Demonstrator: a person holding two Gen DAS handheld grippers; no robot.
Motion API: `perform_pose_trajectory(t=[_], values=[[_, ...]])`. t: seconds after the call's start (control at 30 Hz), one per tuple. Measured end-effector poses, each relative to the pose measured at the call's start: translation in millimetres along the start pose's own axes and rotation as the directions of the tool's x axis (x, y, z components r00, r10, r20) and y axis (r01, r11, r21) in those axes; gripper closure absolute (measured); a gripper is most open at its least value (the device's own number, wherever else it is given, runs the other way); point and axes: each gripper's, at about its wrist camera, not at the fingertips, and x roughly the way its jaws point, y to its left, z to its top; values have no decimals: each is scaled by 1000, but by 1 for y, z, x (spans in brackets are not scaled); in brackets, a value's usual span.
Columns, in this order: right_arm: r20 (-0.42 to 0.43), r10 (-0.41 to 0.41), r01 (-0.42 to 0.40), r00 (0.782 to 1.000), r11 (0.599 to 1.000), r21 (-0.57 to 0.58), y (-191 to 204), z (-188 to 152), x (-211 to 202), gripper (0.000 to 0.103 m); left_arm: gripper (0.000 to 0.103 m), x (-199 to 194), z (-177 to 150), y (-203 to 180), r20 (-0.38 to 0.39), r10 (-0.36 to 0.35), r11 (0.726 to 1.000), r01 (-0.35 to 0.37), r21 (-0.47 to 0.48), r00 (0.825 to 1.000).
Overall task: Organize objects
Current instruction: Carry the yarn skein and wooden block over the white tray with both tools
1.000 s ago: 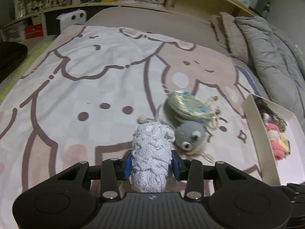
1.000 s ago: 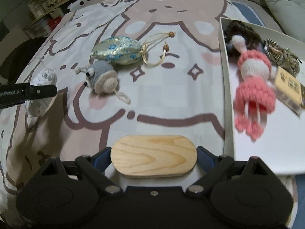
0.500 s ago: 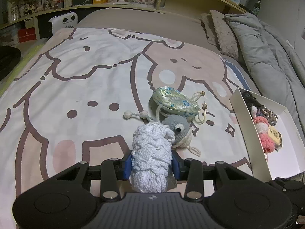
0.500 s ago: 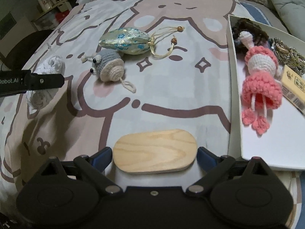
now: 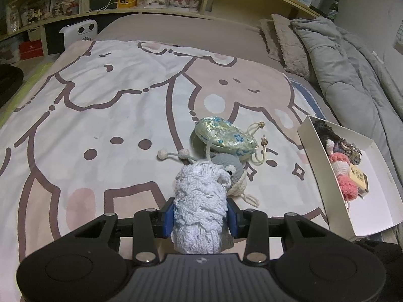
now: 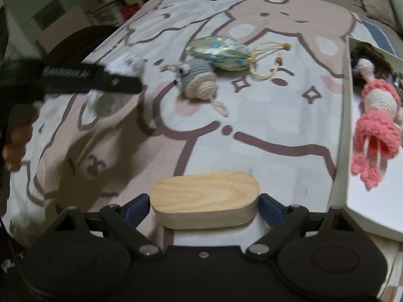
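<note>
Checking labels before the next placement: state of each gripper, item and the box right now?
left gripper: shut on white knitted piece, held above the bed
right gripper: shut on wooden oval block
crochet snail: loose on blanket, upright
brocade pouch: lying closed beside the snail
white box: open, part filled
pink crochet doll: lying in the box

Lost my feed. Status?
Left gripper shut on white knit piece. Right gripper shut on wooden block. White box right, path clear.

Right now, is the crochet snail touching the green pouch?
Touching: the right wrist view shows the snail pressed against the pouch, no blanket visible between them.
</note>
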Motion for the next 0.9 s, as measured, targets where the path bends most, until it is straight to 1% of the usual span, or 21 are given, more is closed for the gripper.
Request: perform_pose_trajectory(t=[0.1,0.3,0.37,0.4,0.53,0.6,0.7,0.83,0.9], values=[[8,-31,31,999,999,-44,5,0,4,9,61,0,0,-1,-1,-6,1000,6,3,1000],[-8,0,-1,1000,993,-117,4,1,9,7,61,-1,0,-3,1,-19,1000,19,12,1000],[-29,-5,1,1000,993,-115,3,1,12,10,61,-1,0,-5,-1,-21,1000,21,16,1000],[-32,-1,-2,1000,994,-108,2,1,12,9,61,0,0,-5,-2,-21,1000,21,19,1000],[-20,-3,1,1000,996,-88,3,3,9,10,61,0,-1,-6,-2,-16,1000,16,23,1000],[7,-21,22,1000,996,-90,4,4,4,10,61,-2,0,-6,6,-13,1000,13,19,1000],[83,-33,40,996,996,-84,4,11,-15,10,61,-8,3,-7,30,-16,1000,16,12,999],[205,-67,77,976,996,-40,-4,23,-49,10,61,-18,8,-13,73,-34,999,33,15,997],[248,-91,97,964,995,-10,-13,27,-66,10,61,-23,11,-17,93,-47,999,46,18,995]])
